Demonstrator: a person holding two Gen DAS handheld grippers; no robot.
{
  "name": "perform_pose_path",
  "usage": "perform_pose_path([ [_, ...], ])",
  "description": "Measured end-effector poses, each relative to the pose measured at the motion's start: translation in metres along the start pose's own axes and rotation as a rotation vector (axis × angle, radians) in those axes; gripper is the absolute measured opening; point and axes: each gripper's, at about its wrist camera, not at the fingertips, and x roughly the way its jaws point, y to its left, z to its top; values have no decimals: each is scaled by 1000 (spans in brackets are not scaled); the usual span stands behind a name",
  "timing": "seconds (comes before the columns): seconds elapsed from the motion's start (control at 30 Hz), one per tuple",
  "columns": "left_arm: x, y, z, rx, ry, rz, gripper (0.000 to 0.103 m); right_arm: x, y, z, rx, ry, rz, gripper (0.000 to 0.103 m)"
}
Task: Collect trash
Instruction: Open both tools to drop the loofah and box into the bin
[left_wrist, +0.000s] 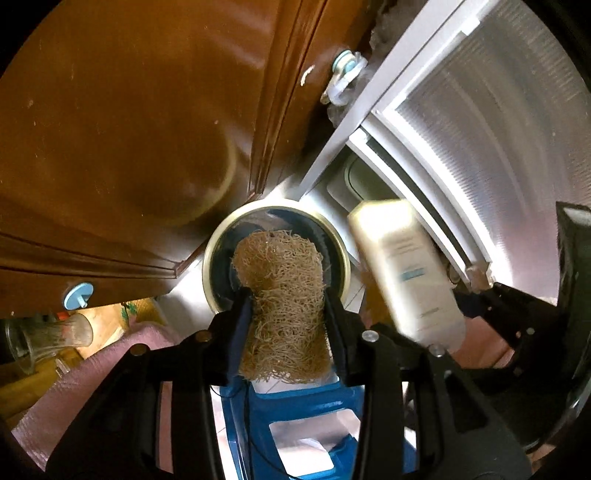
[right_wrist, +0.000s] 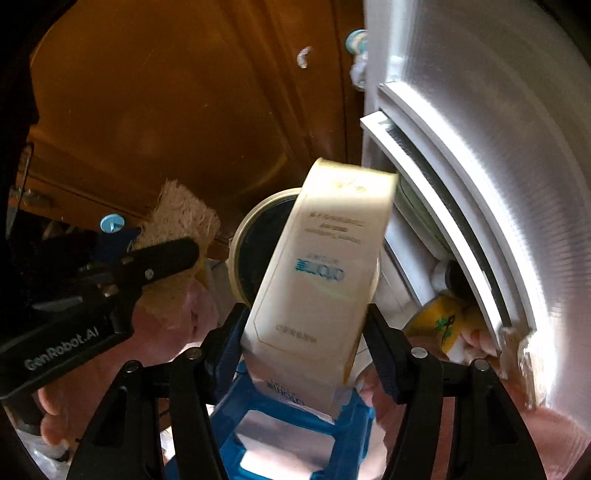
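Two grippers, both pointing down over a round bin (left_wrist: 343, 251) beside a brown cabinet door (left_wrist: 129, 129). Left gripper (left_wrist: 287, 310) pinching a tan fibrous scrub pad (left_wrist: 282, 295) between its fingers, directly above the bin's dark mouth. Right gripper (right_wrist: 308, 314) clamped on a cream box (right_wrist: 321, 280), tilted, partly covering the bin's rim. Blue stool (right_wrist: 295, 435) below.

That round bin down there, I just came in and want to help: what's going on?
A person is collecting trash with a two-finger tool in each hand. The left tool grips a tan fibrous scrubber, held just above the open round bin. The right tool holds a cream carton beside it, also over the bin. Neither item has been dropped in yet.
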Motion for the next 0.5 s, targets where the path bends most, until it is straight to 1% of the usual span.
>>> perform_pose_path([
  [0.03, -1, 0, 1, 0, -4, 1, 39, 1, 2, 0, -10, 1, -1, 63],
  [0.1, -3, 1, 1, -3, -9, 14, 41, 1, 6, 1, -29, 7, -4, 66],
  [0.13, 0, 0, 3, -2, -9, 22, 45, 2, 7, 2, -35, 10, -6, 67],
  [0.17, 1, 0, 3, -1, -6, 29, 51, 1, 8, 2, -35, 12, -6, 70],
  [0.2, 2, 0, 4, -2, -6, 34, 62, -1, 8, -2, -33, 13, -4, 71],
  [0.23, 2, 0, 4, -3, -9, 36, 67, -3, 7, -1, -27, 10, 0, 72],
  [0.3, 0, 0, 5, -2, -18, 35, 68, -5, 5, 3, -19, 5, 9, 73],
  [0.4, 0, 1, 6, -6, -20, 30, 77, -7, 8, 0, -17, 4, 9, 73],
  [0.5, 1, 3, 6, -11, -18, 32, 78, -4, 7, -2, -22, 9, 3, 73],
])
